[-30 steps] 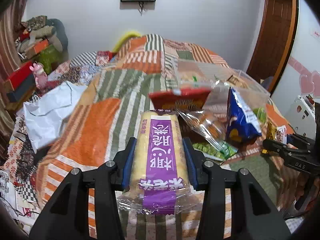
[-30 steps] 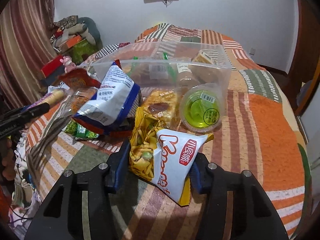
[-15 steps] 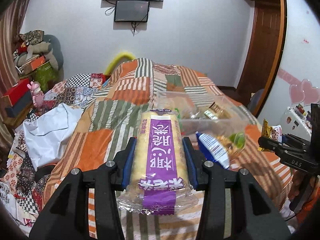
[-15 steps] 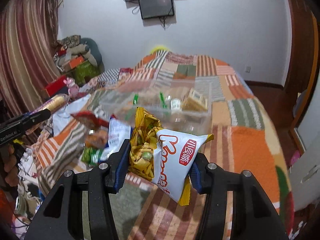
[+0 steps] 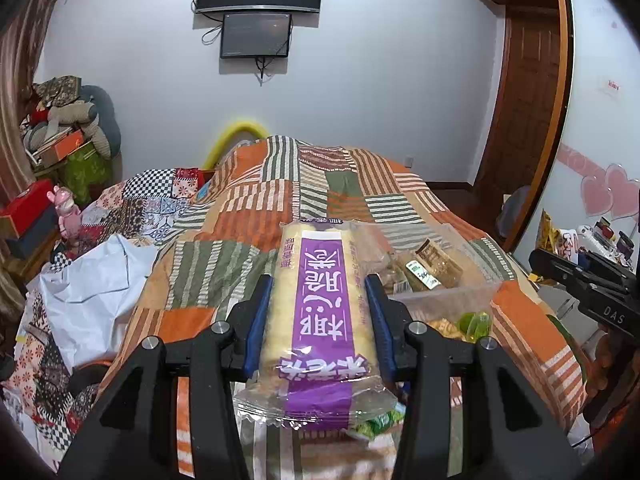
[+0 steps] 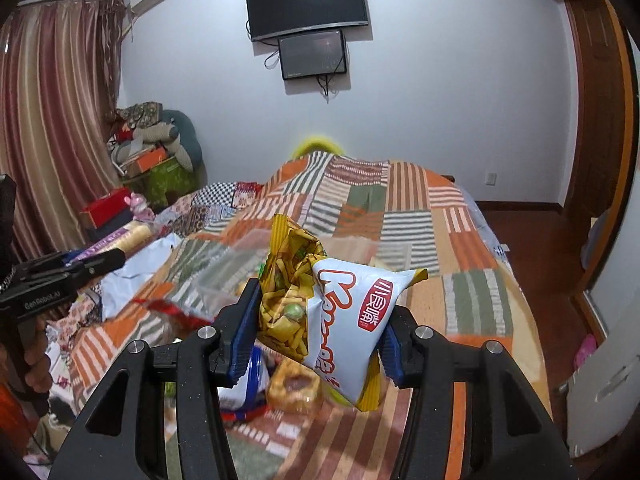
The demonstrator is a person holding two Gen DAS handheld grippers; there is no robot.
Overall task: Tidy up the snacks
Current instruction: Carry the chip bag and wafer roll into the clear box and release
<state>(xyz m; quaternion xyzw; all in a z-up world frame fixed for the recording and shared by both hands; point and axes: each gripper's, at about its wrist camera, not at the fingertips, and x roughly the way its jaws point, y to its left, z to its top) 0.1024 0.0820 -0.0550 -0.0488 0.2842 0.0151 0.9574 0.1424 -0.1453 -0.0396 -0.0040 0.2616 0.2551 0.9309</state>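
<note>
1. Left wrist view: the left gripper (image 5: 318, 308) is clamped on a long cracker pack (image 5: 320, 312) with a purple label, its blue pads pressing both sides. The pack points straight ahead between the fingers. Beyond and to the right of the claw, a clear plastic bin (image 5: 448, 292) sits on the patchwork bedspread (image 5: 256, 216), with snacks inside.

2. Right wrist view: the right gripper (image 6: 318, 328) grips a white-and-yellow chip bag (image 6: 340, 312), held above the bedspread. Below the claw lie loose snacks (image 6: 292, 390), blurred.
</note>
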